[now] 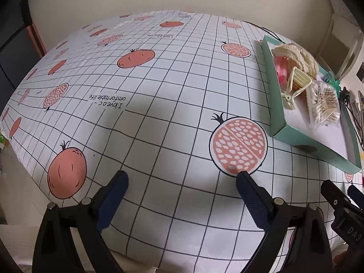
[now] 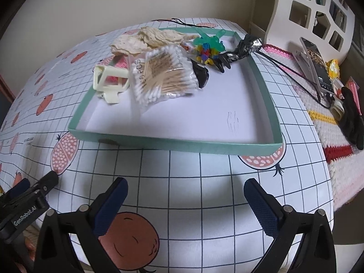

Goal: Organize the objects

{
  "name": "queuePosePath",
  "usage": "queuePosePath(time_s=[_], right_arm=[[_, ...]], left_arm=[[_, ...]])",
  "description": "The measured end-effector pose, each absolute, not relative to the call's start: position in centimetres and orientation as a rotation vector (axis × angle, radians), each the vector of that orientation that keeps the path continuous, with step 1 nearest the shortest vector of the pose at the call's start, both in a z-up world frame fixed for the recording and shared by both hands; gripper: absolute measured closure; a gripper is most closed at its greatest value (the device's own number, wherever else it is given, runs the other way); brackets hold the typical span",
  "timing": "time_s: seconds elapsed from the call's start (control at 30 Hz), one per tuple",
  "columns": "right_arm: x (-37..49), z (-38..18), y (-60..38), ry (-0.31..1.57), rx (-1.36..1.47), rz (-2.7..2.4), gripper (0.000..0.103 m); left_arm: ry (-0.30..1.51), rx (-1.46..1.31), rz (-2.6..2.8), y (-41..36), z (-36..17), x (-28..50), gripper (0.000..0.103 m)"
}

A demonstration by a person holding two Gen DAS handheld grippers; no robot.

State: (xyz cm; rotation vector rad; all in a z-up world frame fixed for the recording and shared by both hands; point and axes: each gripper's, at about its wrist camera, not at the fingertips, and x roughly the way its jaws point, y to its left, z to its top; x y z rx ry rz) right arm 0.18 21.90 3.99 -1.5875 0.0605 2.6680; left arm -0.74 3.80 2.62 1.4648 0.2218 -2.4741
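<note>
Right wrist view: small objects heaped at far end of teal tray (image 2: 182, 142) on desk (image 2: 204, 193) — cotton swab pack (image 2: 162, 75), cream clip (image 2: 109, 84), toy bricks (image 2: 206, 53) — probably gathered for sorting. Right tongs (image 2: 185, 195) released, empty. Left tongs (image 1: 182, 186) likewise spread, holding nothing.

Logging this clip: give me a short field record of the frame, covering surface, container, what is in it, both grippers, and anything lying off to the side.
surface: gridded tablecloth with pomegranate prints
container: shallow teal tray, white inside
contents: bag of cotton swabs, cream hair claw, beige crocheted piece, colourful toy, black hair clip, all piled at the far end
near end of tray: bare
left gripper: open, holding nothing
right gripper: open, holding nothing
aside: phone on a knitted mat, right of tray
</note>
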Motion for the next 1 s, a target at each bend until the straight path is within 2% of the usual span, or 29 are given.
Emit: queuePosePath(time_s=[1.0], right_arm=[[0.20,3.17,21.81,0.036,-1.565,2.640,0.000]], left_arm=[[0.216,1.405,-2.501,3.87,2.48,-0.50,0.006]])
